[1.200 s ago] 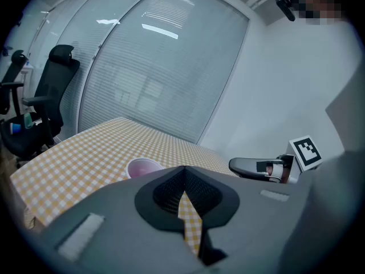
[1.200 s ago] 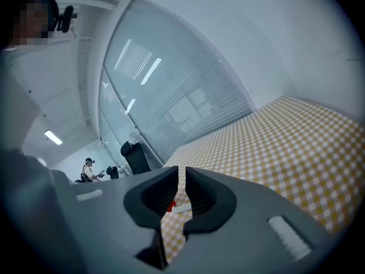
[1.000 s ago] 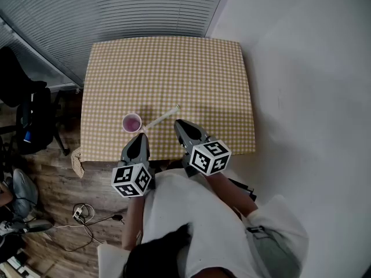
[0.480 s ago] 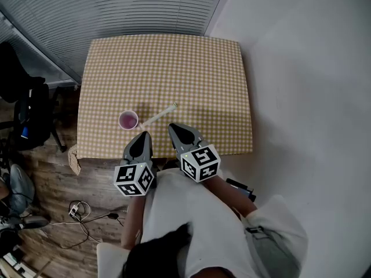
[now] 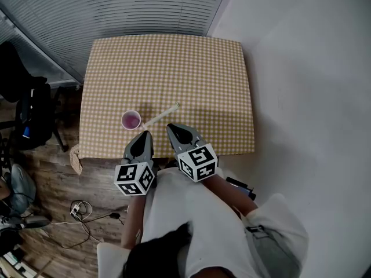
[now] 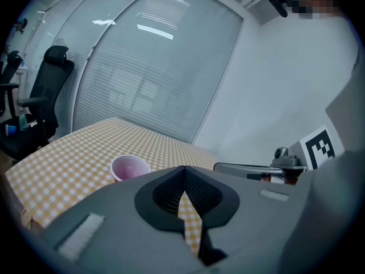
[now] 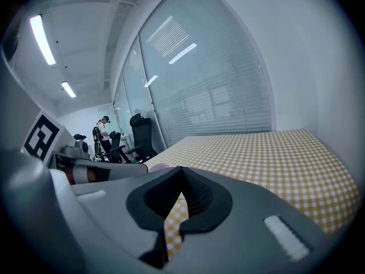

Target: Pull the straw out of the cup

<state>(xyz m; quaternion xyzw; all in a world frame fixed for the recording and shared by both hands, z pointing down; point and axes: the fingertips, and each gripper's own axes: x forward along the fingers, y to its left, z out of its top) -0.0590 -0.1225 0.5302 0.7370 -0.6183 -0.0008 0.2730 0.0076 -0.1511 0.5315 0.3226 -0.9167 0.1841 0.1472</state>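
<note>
Head view looks down on a square tabletop (image 5: 223, 80) in yellow-and-white gingham, matte and flat, with softly rounded corners. Toward its near left stands the cup (image 5: 131, 120) — small, round and open-topped, with a pale rim and a pink-purple inside. The straw (image 5: 162, 114) is out of the cup and lies flat on the tabletop: a thin, straight, cream-white tube. Its near end is just beside the cup's right side and its far end points away to the right; whether it touches the cup cannot be made out.

Both grippers are grey moulded shells that taper to a point and sit over the tabletop's near edge. The left gripper (image 5: 143, 134) points at the cup from just behind it. The right gripper (image 5: 172, 128) sits near the straw's middle, apart from it. In the gripper views, each pair of jaws is clenched tip to tip with nothing between them — the ribbed black pads (image 6: 169, 190) frame only a sliver of gingham.

Slatted blinds (image 5: 116, 10) run along the far side, a black chair (image 5: 23, 109) stands at left on a wood-plank floor (image 5: 52, 184).
</note>
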